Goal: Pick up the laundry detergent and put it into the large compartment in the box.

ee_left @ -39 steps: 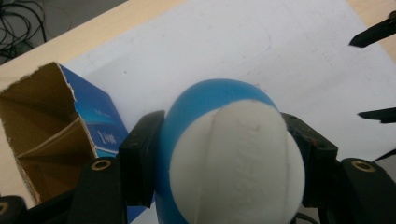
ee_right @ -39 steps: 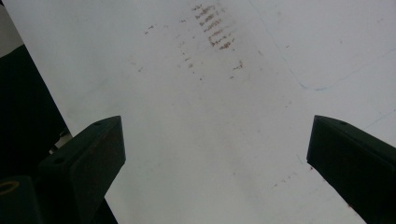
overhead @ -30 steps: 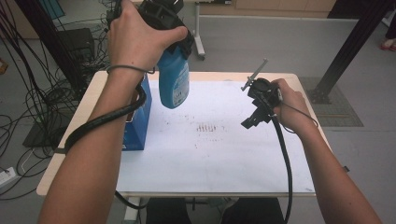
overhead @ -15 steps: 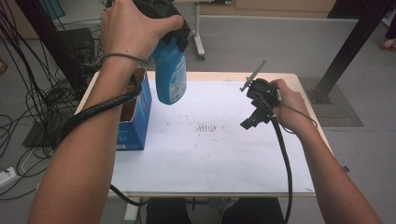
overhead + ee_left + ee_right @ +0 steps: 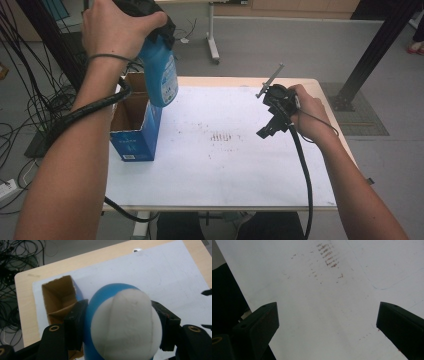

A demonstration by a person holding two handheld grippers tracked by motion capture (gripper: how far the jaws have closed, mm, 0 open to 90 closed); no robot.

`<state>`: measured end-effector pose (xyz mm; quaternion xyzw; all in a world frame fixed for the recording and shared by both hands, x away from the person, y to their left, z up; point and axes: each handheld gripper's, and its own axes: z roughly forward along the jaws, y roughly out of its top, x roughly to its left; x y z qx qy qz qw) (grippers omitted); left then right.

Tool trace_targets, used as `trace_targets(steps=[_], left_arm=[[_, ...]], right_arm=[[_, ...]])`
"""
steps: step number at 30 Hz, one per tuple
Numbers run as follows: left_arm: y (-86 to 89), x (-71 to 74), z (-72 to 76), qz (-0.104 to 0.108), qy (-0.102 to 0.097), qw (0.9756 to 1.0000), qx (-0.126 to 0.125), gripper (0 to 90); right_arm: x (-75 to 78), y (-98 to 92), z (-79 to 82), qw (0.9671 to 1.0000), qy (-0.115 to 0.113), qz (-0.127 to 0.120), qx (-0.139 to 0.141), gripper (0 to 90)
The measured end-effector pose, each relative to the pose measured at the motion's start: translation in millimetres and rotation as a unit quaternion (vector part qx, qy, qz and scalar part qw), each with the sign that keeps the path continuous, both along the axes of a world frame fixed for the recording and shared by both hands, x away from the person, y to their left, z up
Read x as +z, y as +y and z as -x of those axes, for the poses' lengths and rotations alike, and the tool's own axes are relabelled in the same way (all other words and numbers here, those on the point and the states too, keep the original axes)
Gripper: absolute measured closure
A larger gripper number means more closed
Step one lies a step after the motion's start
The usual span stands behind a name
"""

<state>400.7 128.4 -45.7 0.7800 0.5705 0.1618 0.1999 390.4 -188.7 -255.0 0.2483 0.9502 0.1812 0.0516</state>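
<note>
The left gripper (image 5: pixel 150 37) clamps a blue bottle (image 5: pixel 161 75) by its white-capped top, hanging it in the upper left of the high view, just above the open box (image 5: pixel 136 140). Smooth, rounded plastic — probably slippery and stiff, likely not heavy — so the hold belongs at the shoulders below the cap (image 5: pixel 125 322). The right gripper (image 5: pixel 274 122) idles mid-right, jaws wide and empty.

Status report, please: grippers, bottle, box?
Left gripper shut on blue bottle, above open box. Right gripper open over the white sheet. Nothing in the way.
</note>
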Motion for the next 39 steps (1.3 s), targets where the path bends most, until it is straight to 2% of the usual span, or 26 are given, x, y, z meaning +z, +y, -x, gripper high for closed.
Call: trace_targets(steps=[4,8,15,21,26,33,39], left_arm=[[17.3,-1.2,-4.7,-0.005,0.002,0.9995,0.032,37.6],[35.3,-6.0,-9.6,-0.009,0.001,0.9977,0.067,37.6],[59.4,-9.3,-14.1,-0.016,0.006,0.9946,0.102,37.6],[75.5,-10.3,-16.8,-0.010,-0.002,0.9908,0.135,37.7],[86.3,-12.2,-19.4,-0.021,-0.005,0.9873,0.157,37.6],[94.5,-15.2,-20.3,-0.007,0.002,0.9865,0.163,37.6],[93.4,-17.6,-21.4,-0.006,0.010,0.9868,0.162,37.6]], right_arm=[[-0.3,-0.4,-0.5,1.0000,0.000,-0.001,0.001,4.1],[0.1,-1.5,-0.5,1.0000,0.000,-0.003,-0.001,4.1],[-0.1,-2.5,-0.5,1.0000,0.000,-0.004,-0.003,4.0],[-1.0,-2.6,-0.3,1.0000,0.000,-0.007,-0.004,4.1],[-1.4,-3.7,0.0,1.0000,0.000,-0.008,-0.006,4.0],[-1.6,-5.2,-1.2,1.0000,0.000,-0.006,-0.007,4.1],[-2.1,-3.9,-1.8,1.0000,0.001,-0.008,-0.006,4.0]])
